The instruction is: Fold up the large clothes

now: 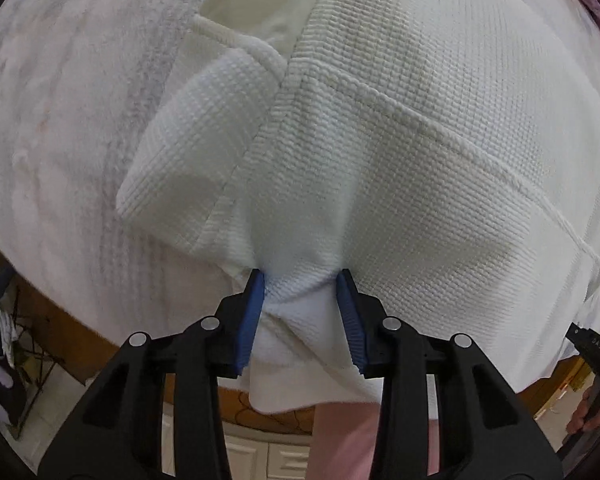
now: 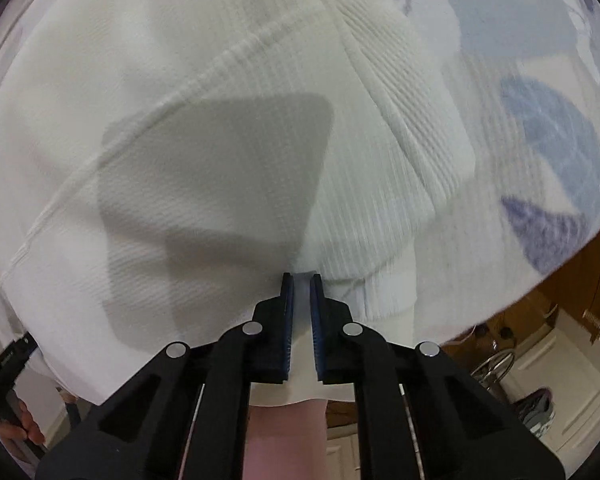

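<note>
A large white waffle-weave garment (image 1: 380, 140) lies spread on a bed, with a folded sleeve (image 1: 188, 152) at its left and a raised seam running across it. My left gripper (image 1: 300, 280) points down at the garment's near edge, with a bunch of fabric gathered and pinched between its blue pads. In the right wrist view the same garment (image 2: 180, 160) fills the frame, a grey shadow across it. My right gripper (image 2: 300, 280) stands nearly closed, a thin fold of the near edge clamped between its pads.
The bed cover is pale and fuzzy on the left (image 1: 60, 120) and blue-flowered on the right (image 2: 540, 120). A wooden bed frame (image 1: 60, 328) runs below the near edge. A person's pink-clad leg (image 1: 340, 440) stands close. Clutter sits on the tiled floor (image 2: 536, 408).
</note>
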### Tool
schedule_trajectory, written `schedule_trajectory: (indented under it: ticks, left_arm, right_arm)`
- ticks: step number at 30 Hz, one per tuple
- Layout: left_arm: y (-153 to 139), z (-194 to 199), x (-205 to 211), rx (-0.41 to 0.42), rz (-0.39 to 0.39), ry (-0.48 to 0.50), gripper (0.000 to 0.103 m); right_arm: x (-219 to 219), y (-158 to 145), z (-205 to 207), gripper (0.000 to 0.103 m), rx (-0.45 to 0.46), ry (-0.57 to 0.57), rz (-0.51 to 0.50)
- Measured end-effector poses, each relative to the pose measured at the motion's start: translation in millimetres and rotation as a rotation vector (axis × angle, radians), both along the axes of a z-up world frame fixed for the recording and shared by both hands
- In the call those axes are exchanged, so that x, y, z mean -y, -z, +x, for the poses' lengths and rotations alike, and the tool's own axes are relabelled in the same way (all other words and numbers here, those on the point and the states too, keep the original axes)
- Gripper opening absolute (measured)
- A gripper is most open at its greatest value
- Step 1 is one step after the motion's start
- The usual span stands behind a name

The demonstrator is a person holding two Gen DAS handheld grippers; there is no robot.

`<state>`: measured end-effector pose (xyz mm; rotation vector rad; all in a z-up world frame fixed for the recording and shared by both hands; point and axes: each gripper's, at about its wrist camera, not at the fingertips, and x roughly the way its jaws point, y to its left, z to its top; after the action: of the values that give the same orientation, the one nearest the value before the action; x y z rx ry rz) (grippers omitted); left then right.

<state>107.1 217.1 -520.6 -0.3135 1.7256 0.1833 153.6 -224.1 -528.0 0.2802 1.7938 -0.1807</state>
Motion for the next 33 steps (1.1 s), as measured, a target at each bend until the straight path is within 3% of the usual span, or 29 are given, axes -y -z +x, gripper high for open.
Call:
schedule_trajectory:
  ticks: [3,6,8,10,16,23,26,27,32,33]
  left_arm:
    - [5,5,-3,-0.003,-0.012,0.003,0.040]
    - [-8,14,-3,-0.006,-0.021,0.024,0.041]
    - [-19,18,-4,-0.003,-0.028,0.044,0.047]
    - [-32,20,-3,0.012,-0.022,0.063,0.049]
    - [-64,31,-4,0.067,-0.017,0.082,0.052]
    - [-92,61,12,0.164,0.007,0.115,0.052]
    - [-103,73,26,0.220,0.024,0.127,0.052]
    - [-103,75,35,0.236,0.027,0.127,0.051]
    - [-100,88,62,0.342,-0.001,0.107,0.017]
    - [-99,92,69,0.381,0.007,0.106,0.010]
  right_arm:
    - [-2,6,6,0.007,-0.040,-0.009,-0.020]
    - [-2,-12,12,0.011,-0.054,0.020,0.011]
    - [-4,-29,17,0.025,-0.020,0.040,0.048]
    - [-7,-49,21,0.056,0.012,0.028,0.023]
    - [-23,-106,33,0.058,0.160,-0.004,-0.009]
    - [-59,-155,67,0.058,0.425,-0.114,0.023]
    - [-87,-162,83,0.057,0.530,-0.191,0.046]
    - [-95,-166,79,0.053,0.562,-0.221,0.043]
    - [-129,-153,93,0.020,0.658,-0.367,0.105]
    - [-135,-147,96,0.006,0.662,-0.394,0.116]
